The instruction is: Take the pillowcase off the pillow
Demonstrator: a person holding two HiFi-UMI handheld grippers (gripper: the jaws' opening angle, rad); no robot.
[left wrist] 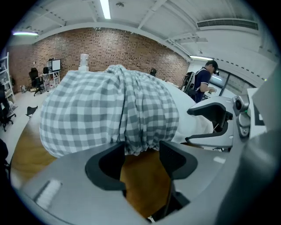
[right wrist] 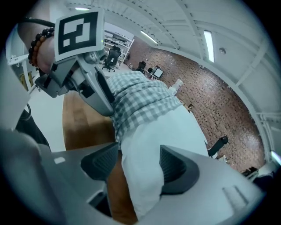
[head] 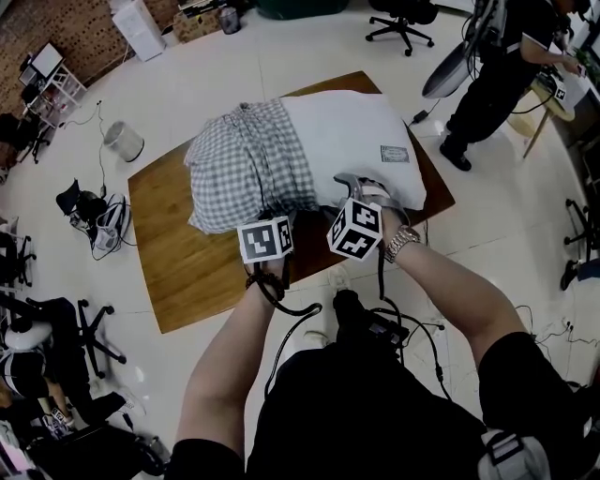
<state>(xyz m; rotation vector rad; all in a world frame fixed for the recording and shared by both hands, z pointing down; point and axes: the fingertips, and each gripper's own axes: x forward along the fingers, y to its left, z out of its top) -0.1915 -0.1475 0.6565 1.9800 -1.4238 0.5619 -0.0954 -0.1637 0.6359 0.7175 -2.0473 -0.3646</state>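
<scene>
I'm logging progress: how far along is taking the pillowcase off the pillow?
Done: the checked pillowcase is bunched over one half, the white pillow bare on the other. In hand: the left gripper open at the case's gathered hem, the right gripper open around the bare pillow's edge. Left: gripping and pulling the case fully off.

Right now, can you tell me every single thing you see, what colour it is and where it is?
pillow: one, white, on the table, its right part bare
pillowcase: one, grey and white check, bunched over the pillow's left part
table: one, brown wood, under the pillow
bin: one, pale grey, on the floor left of the table
office chairs: at least two, black, beyond the table and at lower left
standing person: one, dark clothes, far right
watch: one, silver, right wrist
left gripper: one, grey, open, at the pillowcase's edge
right gripper: one, grey, open, jaws either side of the pillow's white corner
</scene>
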